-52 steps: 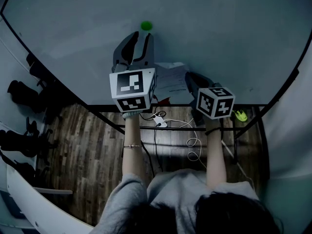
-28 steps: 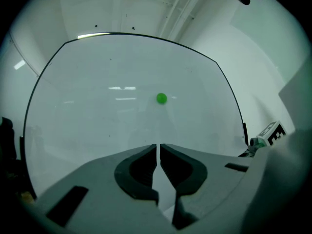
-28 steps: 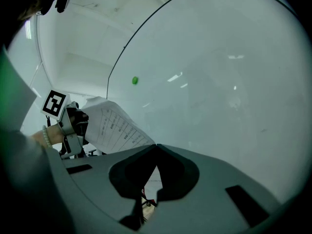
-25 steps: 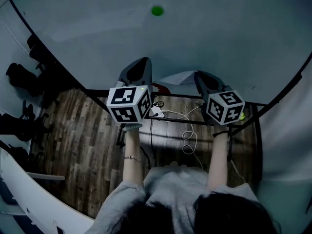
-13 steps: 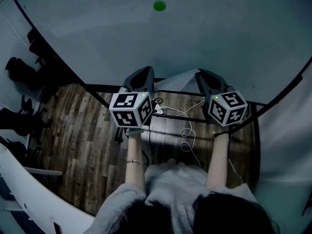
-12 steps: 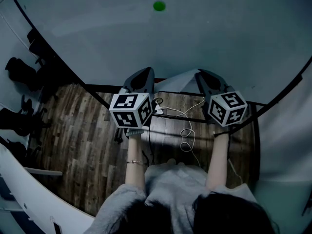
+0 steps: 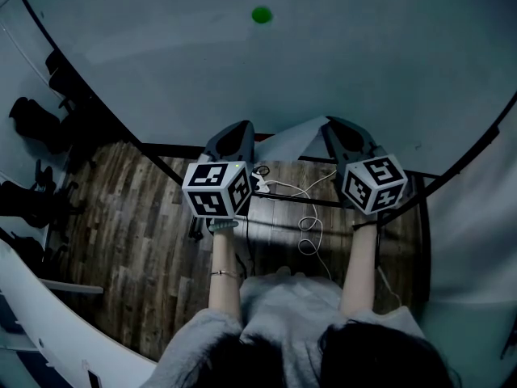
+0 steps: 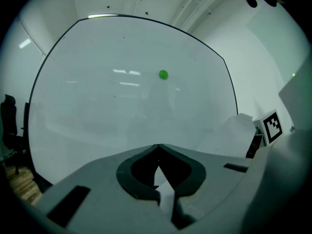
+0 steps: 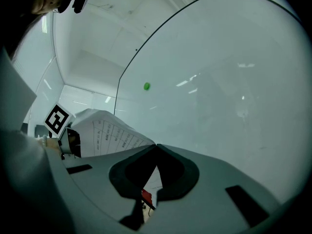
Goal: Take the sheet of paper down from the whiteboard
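Observation:
The white sheet of paper [image 7: 292, 141] is off the whiteboard [image 7: 339, 47] and bows between my two grippers near the board's lower edge. My left gripper [image 7: 239, 129] is shut on the sheet's left edge; a sliver of paper [image 8: 163, 181] shows behind its closed jaws. My right gripper [image 7: 336, 126] is shut on the right edge. In the right gripper view the sheet of paper [image 9: 108, 130] shows a printed table and arches up to the left. The paper [image 8: 240, 130] also bulges at the right of the left gripper view.
A green magnet [image 7: 261, 14] stays on the whiteboard, above and apart from the paper. Below the board run its black stand bars [image 7: 291, 200]. A white cable [image 7: 308, 229] and a power strip lie on the wood floor. Dark chairs [image 7: 32, 128] stand at the left.
The left gripper came down from beside the green magnet to the board's lower edge and closed on the sheet. The paper left the board and now arches between both grippers.

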